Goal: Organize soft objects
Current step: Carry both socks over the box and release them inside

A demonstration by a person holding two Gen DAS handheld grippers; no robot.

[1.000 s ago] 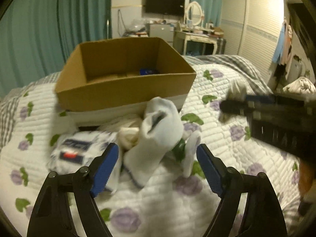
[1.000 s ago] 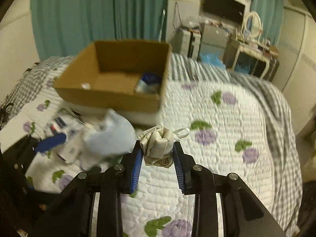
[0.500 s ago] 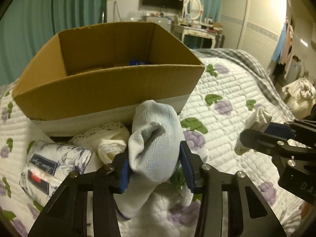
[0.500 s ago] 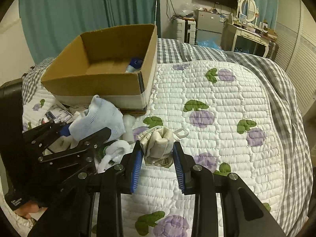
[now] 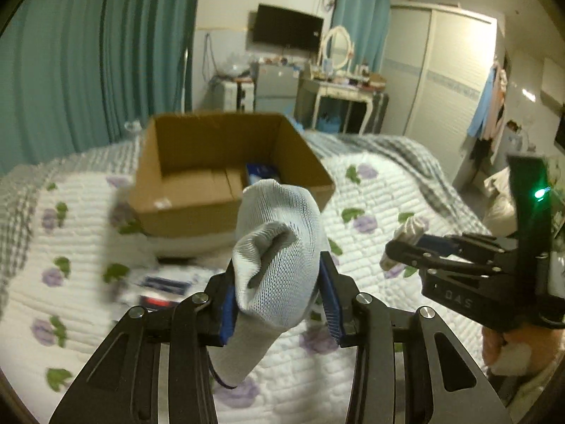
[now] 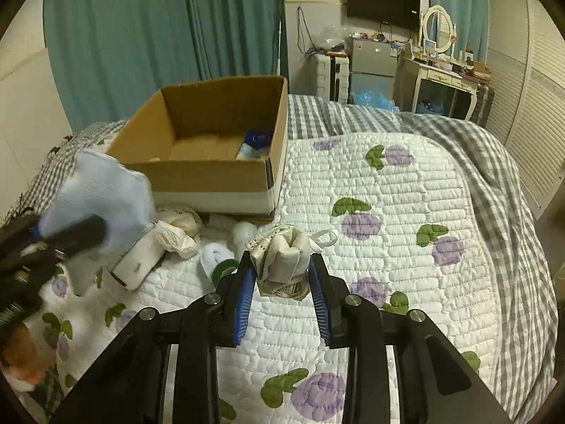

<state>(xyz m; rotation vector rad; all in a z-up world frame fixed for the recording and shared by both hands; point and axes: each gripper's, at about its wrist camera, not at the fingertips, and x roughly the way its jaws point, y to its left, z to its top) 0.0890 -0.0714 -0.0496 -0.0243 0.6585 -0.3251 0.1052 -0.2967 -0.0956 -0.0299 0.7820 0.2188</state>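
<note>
Dim, warm indoor light with a dull cast; fisheye bending curves the edges into dark vignetted corners. Motion blur smears the white quilted flower-print bedspread [image 5: 81, 247] and open brown cardboard box [image 5: 197, 190] in the left view; the right view is sharper.

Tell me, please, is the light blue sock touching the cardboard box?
Apart: in the right wrist view the sock, held by the left gripper, hangs clear of the cardboard box.

Left gripper [image 5: 279, 300] jaws clamp a pale sock [image 5: 279, 247] before the cardboard box [image 5: 197, 205].
</note>
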